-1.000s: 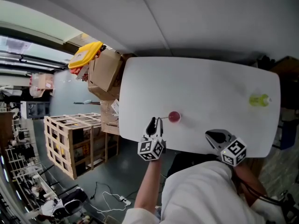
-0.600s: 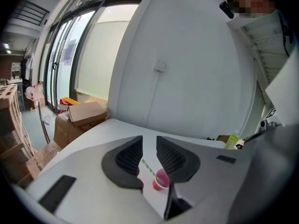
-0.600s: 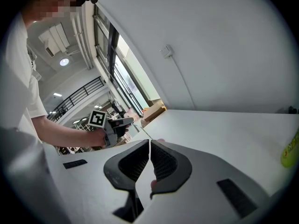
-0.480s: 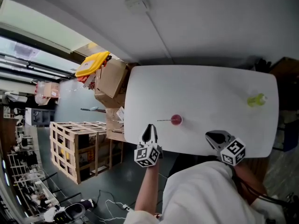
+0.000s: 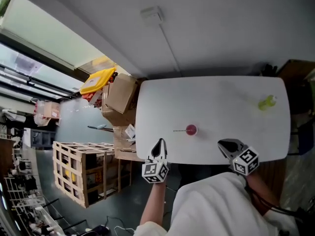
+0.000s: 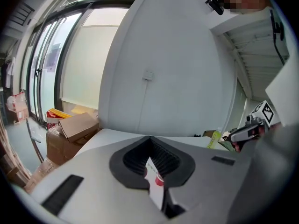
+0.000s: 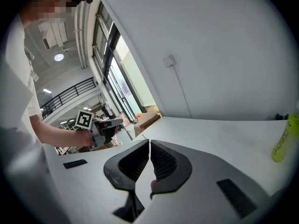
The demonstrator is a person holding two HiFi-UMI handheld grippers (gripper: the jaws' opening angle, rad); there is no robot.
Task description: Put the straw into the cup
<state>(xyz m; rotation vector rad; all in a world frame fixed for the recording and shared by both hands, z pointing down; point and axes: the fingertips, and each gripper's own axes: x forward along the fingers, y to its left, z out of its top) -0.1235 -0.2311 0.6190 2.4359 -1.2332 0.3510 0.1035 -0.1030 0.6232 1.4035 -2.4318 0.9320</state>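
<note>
White bench, rounded corners, set against a pale wall. Red cup stands near the middle of its near half. The straw shows as a thin dark line running left from the cup's side; from above you cannot tell whether its end sits inside the cup or only meets it.

Your left gripper hangs at the bench's near edge, left of the cup and apart from the straw. Its jaws have just been closing and now meet at the tips, with nothing clamped between them. In the left gripper view a small white-and-red piece shows in the hollow behind the tips; what it is cannot be made out.

Your right gripper is also at the near edge, right of the cup and well clear of it. Its jaws stand together, only a hairline slit between the ribbed pads, nothing in them.

Green bottle stands at the far right corner of the bench, well apart from the cup.

Off the bench's left end: cardboard boxes with a yellow lid-like thing on top, and a wooden crate on the floor nearer you.
</note>
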